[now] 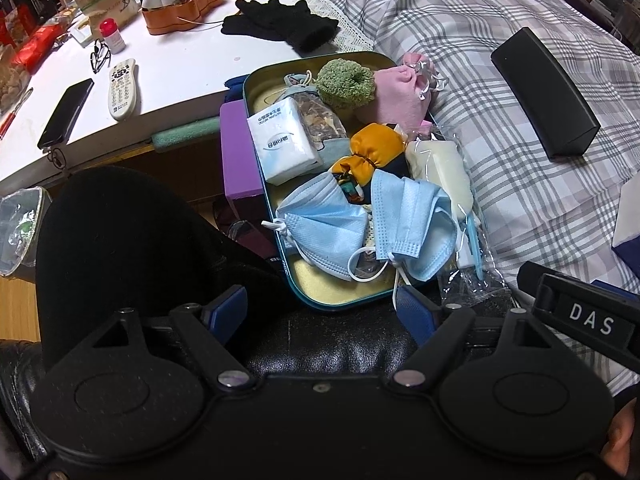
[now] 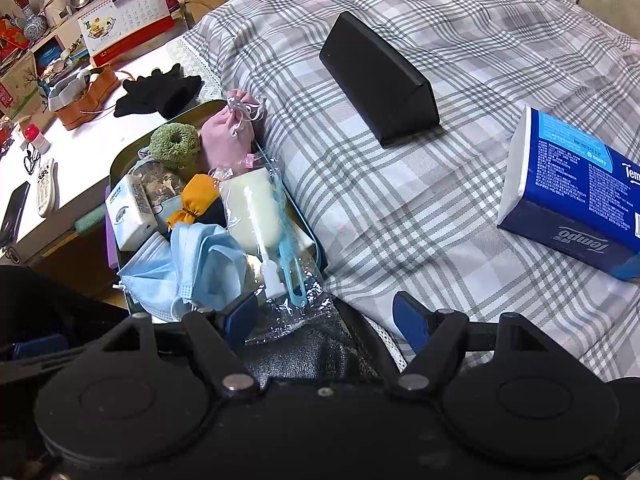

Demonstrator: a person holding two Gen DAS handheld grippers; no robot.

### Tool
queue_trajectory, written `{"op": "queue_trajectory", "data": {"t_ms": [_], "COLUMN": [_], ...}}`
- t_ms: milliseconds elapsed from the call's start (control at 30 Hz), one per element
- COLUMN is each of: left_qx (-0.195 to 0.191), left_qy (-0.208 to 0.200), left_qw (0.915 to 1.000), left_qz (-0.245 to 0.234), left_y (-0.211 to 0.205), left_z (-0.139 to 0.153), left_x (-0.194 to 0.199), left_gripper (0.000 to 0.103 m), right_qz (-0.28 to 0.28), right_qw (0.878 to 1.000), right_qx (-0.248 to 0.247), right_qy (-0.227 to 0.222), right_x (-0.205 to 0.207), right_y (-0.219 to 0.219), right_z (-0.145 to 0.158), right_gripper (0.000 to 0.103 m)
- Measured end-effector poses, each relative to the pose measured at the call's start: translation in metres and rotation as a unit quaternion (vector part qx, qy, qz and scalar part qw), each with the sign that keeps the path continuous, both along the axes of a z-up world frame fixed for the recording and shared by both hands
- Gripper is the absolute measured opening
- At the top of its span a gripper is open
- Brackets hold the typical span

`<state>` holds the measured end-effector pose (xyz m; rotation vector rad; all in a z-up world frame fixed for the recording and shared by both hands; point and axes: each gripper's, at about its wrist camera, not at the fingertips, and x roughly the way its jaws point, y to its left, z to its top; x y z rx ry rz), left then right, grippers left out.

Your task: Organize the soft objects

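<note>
A teal tin tray (image 1: 344, 294) (image 2: 120, 156) lies at the bed's edge, heaped with soft things: blue face masks (image 1: 360, 220) (image 2: 192, 264), a white tissue pack (image 1: 282, 140) (image 2: 128, 210), a green scrunchie (image 1: 346, 82) (image 2: 174, 144), a pink pouch (image 1: 400, 92) (image 2: 228, 136), a yellow cloth bundle (image 1: 374, 146) (image 2: 196, 196) and a bagged white sponge brush (image 1: 440, 172) (image 2: 252, 208). My left gripper (image 1: 322, 312) is open and empty just short of the tray. My right gripper (image 2: 326, 316) is open and empty beside the tray's near right corner.
A black wedge box (image 1: 546, 92) (image 2: 378, 80) and a blue Tempo tissue pack (image 2: 576, 196) lie on the plaid bedspread (image 2: 400, 208). Black gloves (image 1: 280, 24) (image 2: 160, 90), a remote (image 1: 124, 88), a phone (image 1: 66, 114) and an orange box (image 1: 182, 4) sit on the white table.
</note>
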<state>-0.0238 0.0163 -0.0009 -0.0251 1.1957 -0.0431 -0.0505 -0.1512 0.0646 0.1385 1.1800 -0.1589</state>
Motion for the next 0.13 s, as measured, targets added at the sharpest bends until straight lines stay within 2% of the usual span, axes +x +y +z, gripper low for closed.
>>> {"op": "queue_trajectory", "data": {"t_ms": [133], "left_qx": [-0.002], "left_qy": [0.005], "left_qw": [1.0000], "left_qz": [0.000], "left_y": [0.0002], "left_z": [-0.0020], "left_x": [-0.0003], "left_gripper": [0.078], "right_qz": [0.000], "right_qw": [1.000], "right_qx": [0.000], "right_qy": [0.000], "right_x": [-0.0002], "right_y": [0.0000], "right_z": [0.0001], "right_gripper": [0.073]}}
